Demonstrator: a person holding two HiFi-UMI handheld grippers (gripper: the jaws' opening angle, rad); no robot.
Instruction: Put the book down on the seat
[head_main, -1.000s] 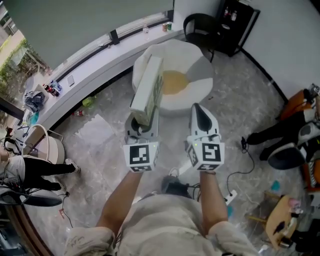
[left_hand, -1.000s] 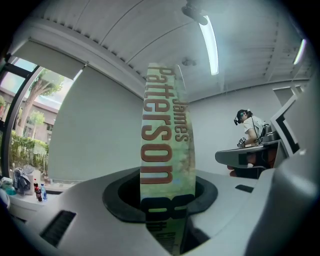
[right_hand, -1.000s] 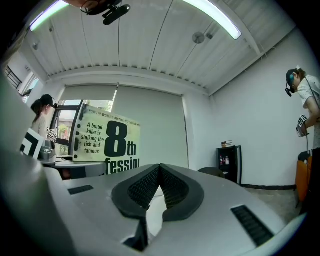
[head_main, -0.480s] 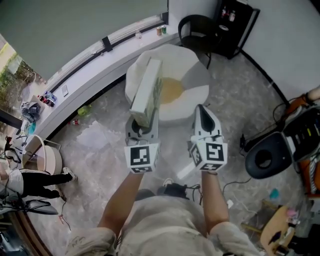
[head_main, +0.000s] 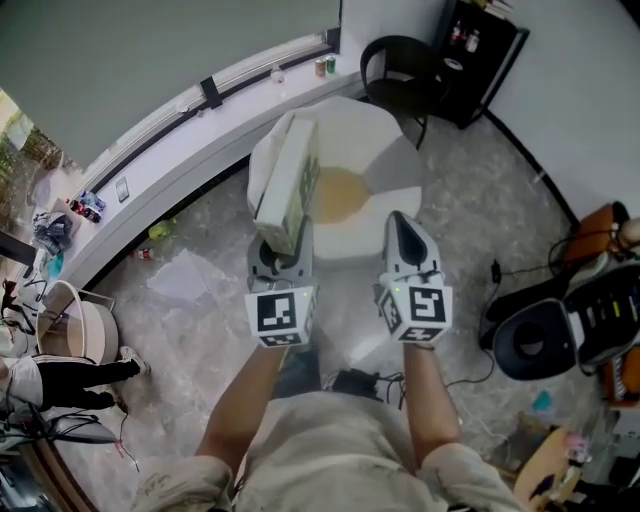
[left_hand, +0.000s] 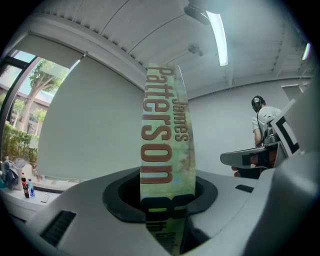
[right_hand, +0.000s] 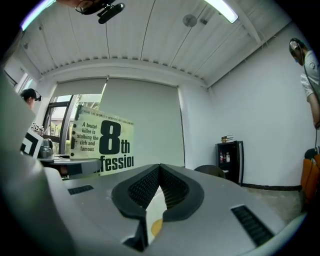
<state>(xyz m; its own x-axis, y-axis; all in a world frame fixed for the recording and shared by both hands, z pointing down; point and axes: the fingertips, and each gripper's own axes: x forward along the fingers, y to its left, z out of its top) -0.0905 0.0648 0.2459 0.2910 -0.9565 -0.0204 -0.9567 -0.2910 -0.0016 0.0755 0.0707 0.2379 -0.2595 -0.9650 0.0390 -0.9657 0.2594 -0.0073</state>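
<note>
My left gripper (head_main: 280, 246) is shut on the lower end of a pale green paperback book (head_main: 288, 188), which stands upright on edge. In the left gripper view the book's spine (left_hand: 166, 150) rises straight out of the left gripper (left_hand: 162, 202), pinched between the jaws. The seat (head_main: 385, 145) is a white round pouf with a yellowish cushion (head_main: 342, 190); it lies on the floor just beyond both grippers. My right gripper (head_main: 403, 226) is shut and holds nothing, level with the left one. The right gripper view shows its pads (right_hand: 150, 185) meeting at the tip, with the book's cover (right_hand: 102, 145) at left.
A black chair (head_main: 395, 62) and a dark shelf unit (head_main: 482, 48) stand behind the seat. A curved white window ledge (head_main: 170, 112) runs along the left. A black round stool (head_main: 535, 338), cables and a power strip (head_main: 356, 381) lie on the marble floor. A person (head_main: 60, 358) sits at left.
Both grippers and the book keep the same pose. The seat and floor have shifted slightly in the head view, and the black stool at right has come into sight.
</note>
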